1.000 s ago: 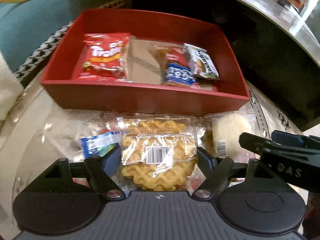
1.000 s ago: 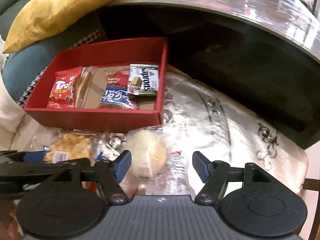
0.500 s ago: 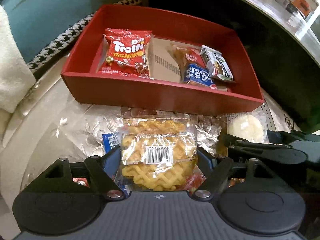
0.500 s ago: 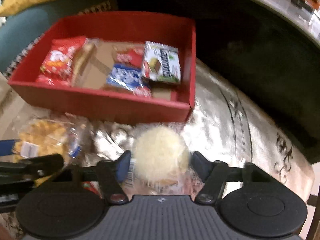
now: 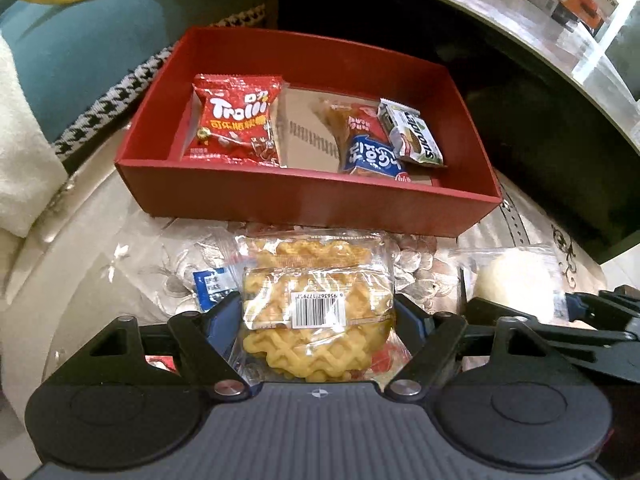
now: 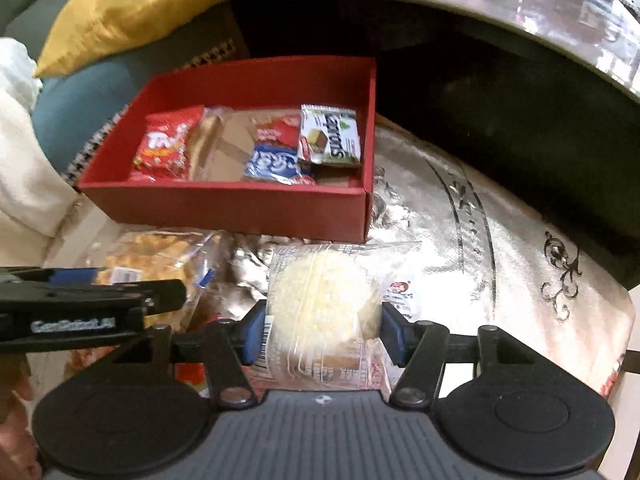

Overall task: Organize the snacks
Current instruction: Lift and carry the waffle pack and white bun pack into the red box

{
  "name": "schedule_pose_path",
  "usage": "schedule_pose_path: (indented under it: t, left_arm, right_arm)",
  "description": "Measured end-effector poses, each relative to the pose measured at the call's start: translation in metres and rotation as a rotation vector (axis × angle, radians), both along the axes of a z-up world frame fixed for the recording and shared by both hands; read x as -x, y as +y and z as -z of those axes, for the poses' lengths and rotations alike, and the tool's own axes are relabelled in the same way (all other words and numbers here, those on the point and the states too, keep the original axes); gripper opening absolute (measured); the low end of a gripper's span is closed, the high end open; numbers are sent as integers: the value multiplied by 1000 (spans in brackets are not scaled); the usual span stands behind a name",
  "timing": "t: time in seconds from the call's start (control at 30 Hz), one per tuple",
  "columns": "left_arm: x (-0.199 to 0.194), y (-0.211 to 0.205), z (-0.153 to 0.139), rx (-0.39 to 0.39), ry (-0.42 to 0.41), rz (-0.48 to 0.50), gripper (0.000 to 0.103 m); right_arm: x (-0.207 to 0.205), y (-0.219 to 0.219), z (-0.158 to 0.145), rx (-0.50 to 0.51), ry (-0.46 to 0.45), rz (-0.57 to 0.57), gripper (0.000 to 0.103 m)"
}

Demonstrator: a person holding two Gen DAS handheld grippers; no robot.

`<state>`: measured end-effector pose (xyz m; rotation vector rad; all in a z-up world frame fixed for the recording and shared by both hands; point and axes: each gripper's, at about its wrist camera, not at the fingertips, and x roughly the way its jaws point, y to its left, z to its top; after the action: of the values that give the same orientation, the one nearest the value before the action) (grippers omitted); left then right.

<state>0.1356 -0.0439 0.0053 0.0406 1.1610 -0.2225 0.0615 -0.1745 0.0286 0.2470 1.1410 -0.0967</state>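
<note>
My left gripper [image 5: 318, 316] is shut on a clear pack of yellow waffles [image 5: 316, 280], just in front of the red box [image 5: 312, 200]. The box holds a red Trolli bag [image 5: 236, 120], a blue pack [image 5: 372, 156] and a green-white wafer pack [image 5: 412, 132]. To the right, my right gripper [image 6: 323, 328] has its jaws closing, and its blue pads press both sides of a round white bun in a clear wrapper [image 6: 324, 292]. The bun pack hangs a little above the silvery patterned surface [image 6: 460, 240], near the box's right front corner [image 6: 366, 216].
A small blue pack [image 5: 212, 284] lies under the waffles' left edge. A yellow cushion [image 6: 160, 4], a teal sofa [image 5: 80, 48] and white cloth [image 5: 24, 160] lie to the left. A marble tabletop [image 5: 520, 28] curves behind the box, with dark space beneath it.
My right gripper came over the white bun pack, closed its jaws on it and raised it slightly. My left gripper kept its hold on the waffle pack.
</note>
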Motion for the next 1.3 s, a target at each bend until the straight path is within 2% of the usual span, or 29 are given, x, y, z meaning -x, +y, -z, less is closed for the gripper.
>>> schedule_pose_path:
  t: [0.3,1.3]
  left_arm:
    - [8,7,-19,4,-73,-8,83]
    - [3,19,-60,-5,-244,-61,83]
  right_arm:
    - [9,9,-19,-13,-59,8,54]
    - [-10,22,-66,-23,-232,-16,54]
